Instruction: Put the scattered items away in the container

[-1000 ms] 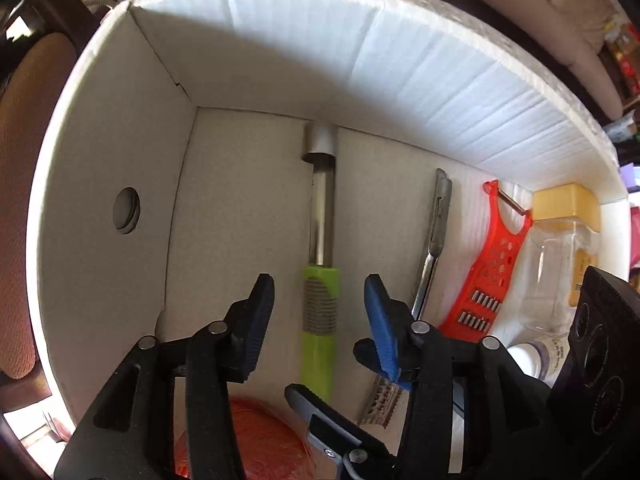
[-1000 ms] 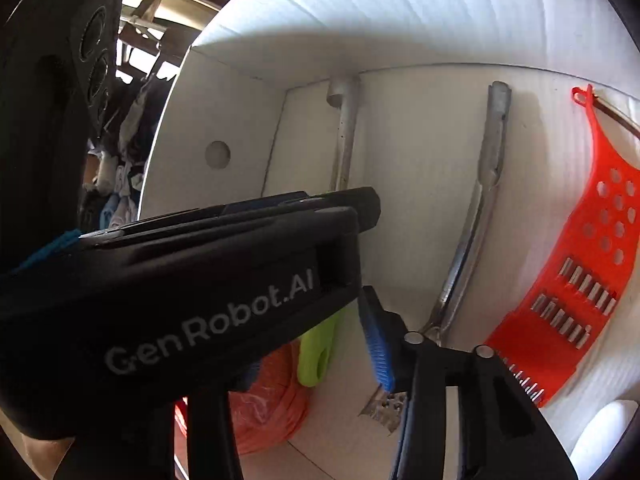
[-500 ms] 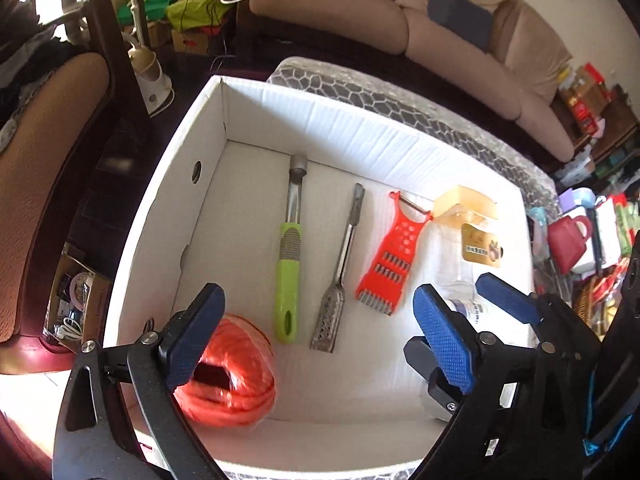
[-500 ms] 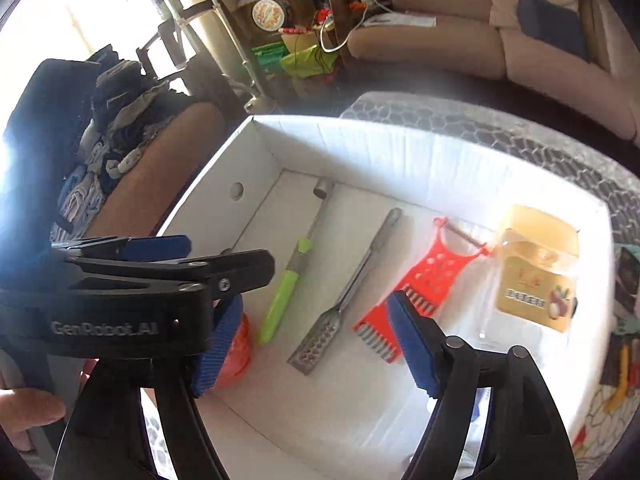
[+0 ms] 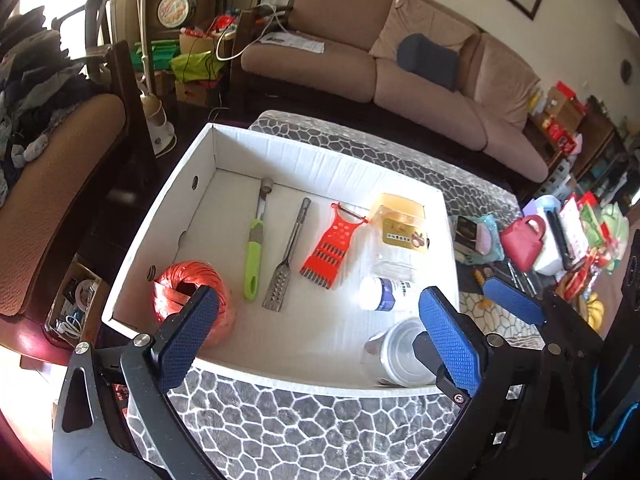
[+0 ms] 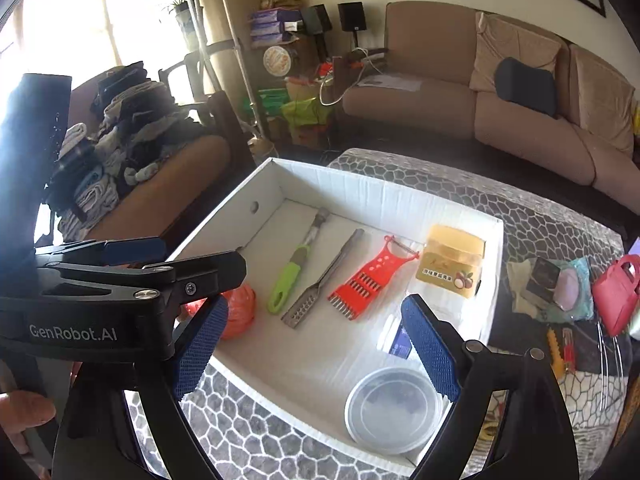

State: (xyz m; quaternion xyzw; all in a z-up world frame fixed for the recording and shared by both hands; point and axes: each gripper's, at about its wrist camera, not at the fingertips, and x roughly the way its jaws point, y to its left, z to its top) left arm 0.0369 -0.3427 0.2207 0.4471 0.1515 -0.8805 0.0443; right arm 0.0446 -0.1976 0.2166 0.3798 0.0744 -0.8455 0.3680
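A white cardboard box (image 5: 280, 152) (image 6: 400, 196) sits on the patterned table. It holds an orange twine ball (image 5: 192, 296) (image 6: 240, 312), a green-handled corer (image 5: 254, 248) (image 6: 292, 276), a metal grater tool (image 5: 288, 256) (image 6: 324, 284), a red slicer (image 5: 332, 248) (image 6: 368, 276), a clear jar with a yellow lid (image 5: 396, 232) (image 6: 452, 260), a white bottle (image 5: 384, 298) and a clear round tub (image 5: 400, 356) (image 6: 392, 408). My left gripper (image 5: 316, 344) and right gripper (image 6: 314, 350) hang open and empty above the box's near edge.
Red cup (image 5: 524, 240) (image 6: 616, 292), a pouch (image 6: 556, 284) and several small items clutter the table right of the box. A brown chair (image 5: 52, 184) stands at left with piled clothes (image 6: 120, 128). A sofa (image 5: 400, 72) lies beyond the table.
Both grippers have risen up and back out of the box, from close above its floor to above its near edge. The left jaws have opened wide. The box contents have not moved.
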